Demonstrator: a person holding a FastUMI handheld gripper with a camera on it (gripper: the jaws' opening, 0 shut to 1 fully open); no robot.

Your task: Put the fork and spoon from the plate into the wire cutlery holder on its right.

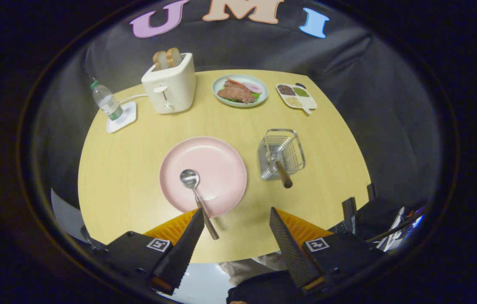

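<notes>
A pink plate (217, 162) lies in the middle of the yellow table (128, 169). A metal spoon (196, 192) rests on it, bowl on the plate, wooden handle sticking out over the near rim toward my left finger. To the plate's right stands the wire cutlery holder (282, 154). A utensil with a wooden handle (284, 174) stands in it, leaning toward me; its head is hidden among the wires. My gripper (236, 217) hovers above the table's near edge, open, nothing between its fingers. The spoon's handle end lies just beside the left fingertip.
At the back stand a white toaster (170, 84) with bread slices, a water bottle (105, 101) on a white coaster, a plate of food (240, 90) and a small divided dish (296, 96). Dark cloth walls surround the table. A person's clothing shows below the near edge.
</notes>
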